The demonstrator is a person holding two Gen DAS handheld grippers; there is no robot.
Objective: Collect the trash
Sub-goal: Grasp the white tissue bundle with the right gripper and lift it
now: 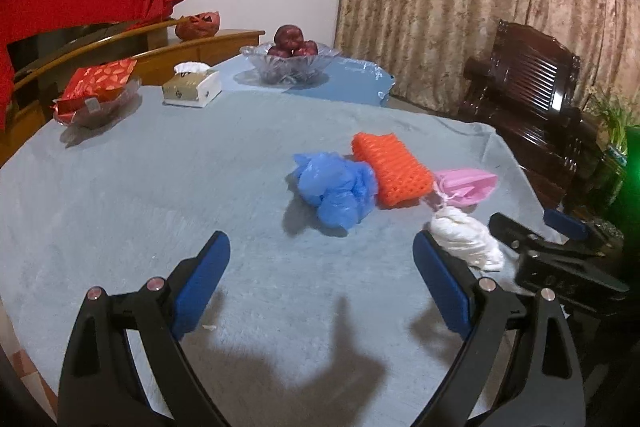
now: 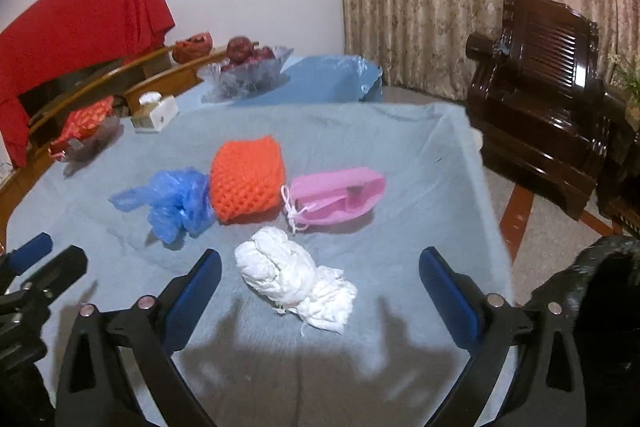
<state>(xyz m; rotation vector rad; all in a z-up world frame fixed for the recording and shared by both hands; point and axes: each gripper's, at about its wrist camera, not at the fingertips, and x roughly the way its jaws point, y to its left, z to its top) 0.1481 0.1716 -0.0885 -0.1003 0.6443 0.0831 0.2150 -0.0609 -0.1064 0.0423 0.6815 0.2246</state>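
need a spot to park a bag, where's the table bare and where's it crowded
Bare cloth runs left of the blue plastic bag, up to the tissue box and wrapper dish, and in front of the left claw. Crowded: blue bag, orange foam net, pink pouch and white wad bunch near the right edge.

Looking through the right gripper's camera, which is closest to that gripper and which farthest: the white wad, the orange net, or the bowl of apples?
1. White wad: just ahead of the right gripper, between its open fingers.
2. Orange net: mid-table, left of centre.
3. Bowl of apples: far end, to the left.
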